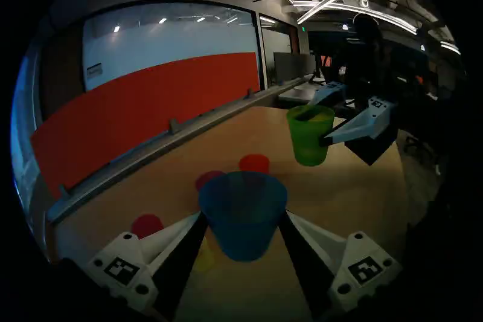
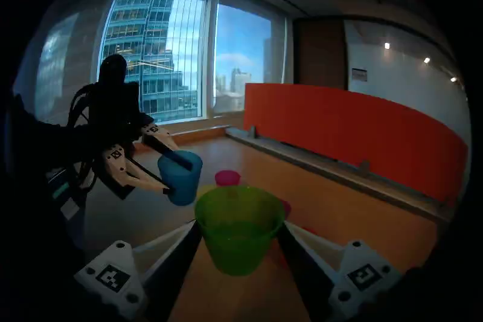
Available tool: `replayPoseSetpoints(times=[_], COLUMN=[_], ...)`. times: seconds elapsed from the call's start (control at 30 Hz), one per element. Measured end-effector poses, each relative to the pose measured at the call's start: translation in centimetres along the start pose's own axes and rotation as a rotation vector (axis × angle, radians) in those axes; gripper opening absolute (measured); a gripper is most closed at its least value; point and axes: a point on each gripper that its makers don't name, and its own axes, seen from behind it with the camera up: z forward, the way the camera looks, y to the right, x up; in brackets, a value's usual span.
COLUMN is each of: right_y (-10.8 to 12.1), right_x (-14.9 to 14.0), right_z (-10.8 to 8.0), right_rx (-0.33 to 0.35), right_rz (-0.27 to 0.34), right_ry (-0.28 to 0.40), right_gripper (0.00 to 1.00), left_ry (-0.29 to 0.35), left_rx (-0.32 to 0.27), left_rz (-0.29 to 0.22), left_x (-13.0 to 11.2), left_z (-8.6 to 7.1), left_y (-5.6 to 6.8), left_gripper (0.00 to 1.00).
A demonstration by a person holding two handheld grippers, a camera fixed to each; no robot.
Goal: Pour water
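In the left gripper view my left gripper (image 1: 243, 225) is shut on a blue cup (image 1: 243, 213), held upright above the wooden table (image 1: 356, 195). Farther off, my right gripper (image 1: 329, 125) is shut on a green cup (image 1: 310, 135), also upright. The right gripper view has that green cup (image 2: 239, 234) close up between my right gripper's (image 2: 239, 240) fingers, with liquid low inside it. To its left the blue cup (image 2: 180, 177) hangs in the left gripper (image 2: 172, 176), a person's dark arm behind it.
Small cups stand on the table: a red one (image 1: 254, 163), a magenta one (image 1: 208, 179), another red one (image 1: 147, 225), and a pink one (image 2: 227, 177). An orange partition (image 1: 151, 104) runs along the table's far edge. Big windows (image 2: 163, 56) lie beyond.
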Motion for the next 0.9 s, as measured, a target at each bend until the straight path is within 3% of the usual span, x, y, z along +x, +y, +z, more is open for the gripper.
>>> replayPoseSetpoints(times=[0.5,0.9], right_y=[0.3,0.7], right_x=[-3.2,-5.1], right_z=[0.7,1.7], right_rx=[0.039,0.053], right_rz=[0.000,-0.007], right_ry=[-0.097,-0.161], right_gripper=[0.89,0.89], left_ry=[-0.120,-0.195], left_rx=[-0.075,-0.114], left_rz=[0.063,0.079], left_x=[-3.5,-5.9], left_z=[2.2,3.7], left_y=[1.4,1.6], left_gripper=[0.83,0.83])
